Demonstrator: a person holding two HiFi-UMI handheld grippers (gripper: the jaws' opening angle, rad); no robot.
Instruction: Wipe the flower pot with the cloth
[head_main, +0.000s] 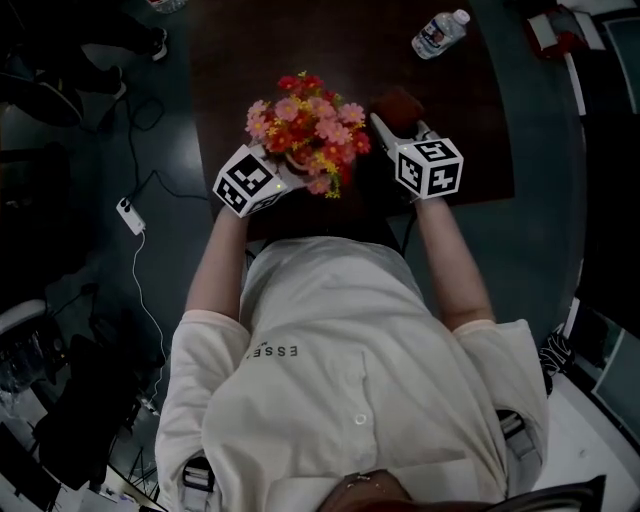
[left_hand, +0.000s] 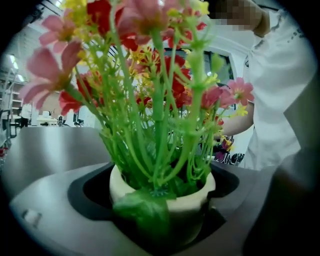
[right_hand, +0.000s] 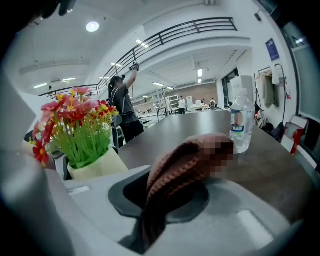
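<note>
I wear a white short-sleeved shirt (head_main: 340, 370) with peach-edged sleeve hems, small white buttons down the middle and dark lettering reading ESSE. Grey straps (head_main: 197, 478) show low at both sides. My left gripper (head_main: 287, 172) and right gripper (head_main: 392, 128) are grey shells with dark inner recesses, and each carries a white cube printed with black square markers.

Head view dim; gripper views bright, fisheye-warped, dark corners, foreground blurred.
</note>
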